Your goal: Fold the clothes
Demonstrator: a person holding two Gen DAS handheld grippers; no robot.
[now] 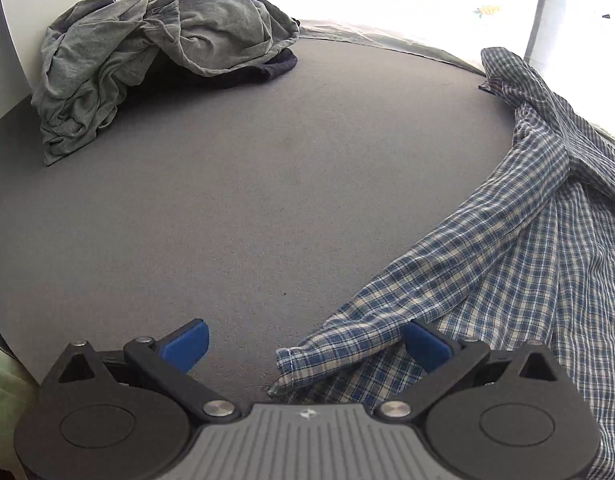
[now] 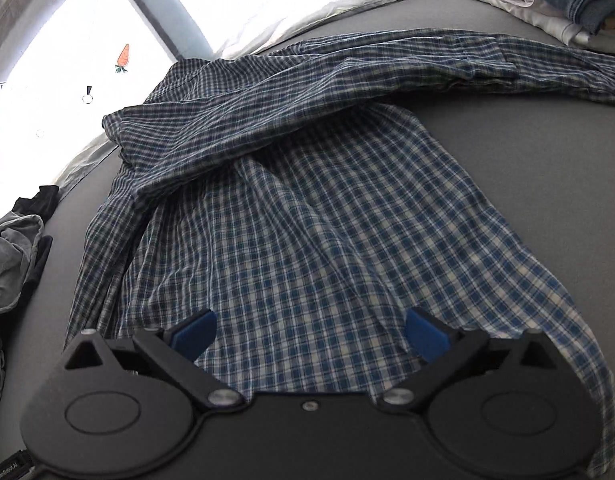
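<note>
In the left wrist view the left gripper (image 1: 305, 344) is hanging with jaws apart over the grey table (image 1: 247, 200), the plaid shirt (image 1: 507, 264) lying at three o'clock, while in the right wrist view the right gripper (image 2: 311, 336) is gaping, empty, above that shirt (image 2: 307, 208).

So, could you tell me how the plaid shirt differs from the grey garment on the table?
The plaid shirt is blue-and-white checked; the grey garment is plain. The plaid shirt lies spread out fairly flat, while the grey garment sits crumpled in a heap. Both rest on the grey table, and neither is folded yet.
</note>
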